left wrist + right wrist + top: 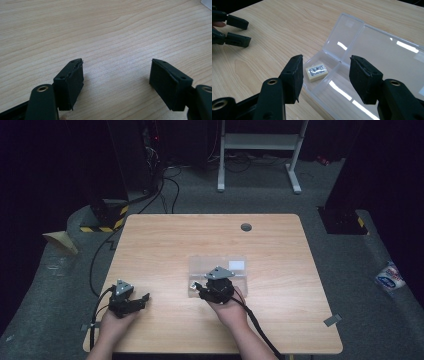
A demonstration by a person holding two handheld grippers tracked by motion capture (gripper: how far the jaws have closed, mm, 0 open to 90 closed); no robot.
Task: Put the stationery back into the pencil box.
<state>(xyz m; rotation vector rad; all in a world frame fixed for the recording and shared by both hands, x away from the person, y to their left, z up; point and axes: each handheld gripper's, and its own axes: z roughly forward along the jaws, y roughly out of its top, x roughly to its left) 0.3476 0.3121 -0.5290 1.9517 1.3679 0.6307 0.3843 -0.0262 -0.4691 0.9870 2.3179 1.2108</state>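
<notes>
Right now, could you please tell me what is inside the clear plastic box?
The clear plastic box lies open with a small eraser in one end compartment. The right gripper, open, hovers over it, covering part of the larger compartment.

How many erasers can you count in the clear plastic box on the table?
1. The eraser lies in the small end compartment of the clear plastic box, just beyond the right gripper, whose fingers are open. The other compartments look empty.

The small cream eraser [316, 72] lying in the end compartment of the clear plastic box [384, 52] carries a dark printed label on its top face, but the characters are too small and blurred to read. No other writing in the scene is legible.
</notes>
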